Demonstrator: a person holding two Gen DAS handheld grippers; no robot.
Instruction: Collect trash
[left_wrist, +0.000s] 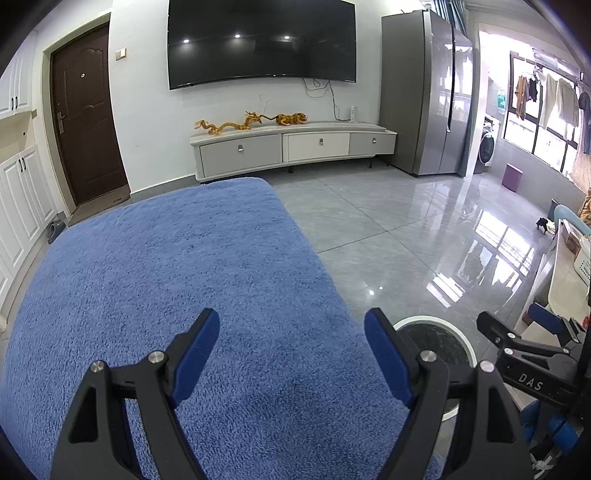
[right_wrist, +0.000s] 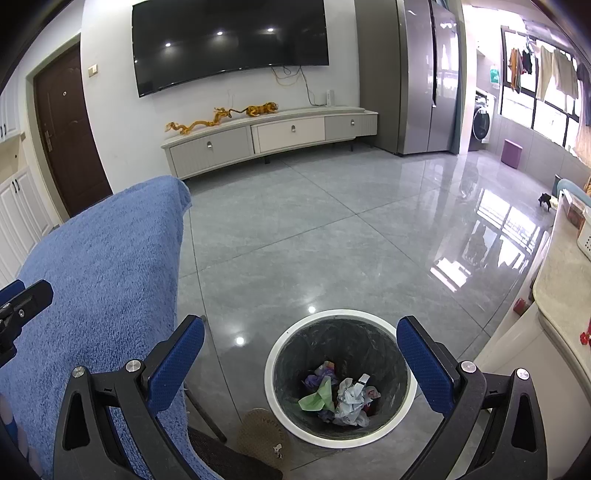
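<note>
A round bin (right_wrist: 280, 350) with a white rim and a dark liner stands on the grey tiled floor, right of a table under a fluffy blue cloth (right_wrist: 103, 258). Crumpled trash (right_wrist: 340, 397) lies at its bottom: green, white and purple pieces. My right gripper (right_wrist: 301, 356) is open and empty, held above the bin. My left gripper (left_wrist: 291, 352) is open and empty above the blue cloth (left_wrist: 177, 280). The bin's rim (left_wrist: 439, 321) shows just right of it, and the right gripper (left_wrist: 517, 343) shows at the far right.
A slipper (right_wrist: 262, 435) and dark table legs (right_wrist: 207, 417) sit left of the bin. A white counter (right_wrist: 565, 280) runs along the right. A TV stand (right_wrist: 269, 138), a grey fridge (right_wrist: 424, 74) and a brown door (right_wrist: 66, 140) stand at the far wall.
</note>
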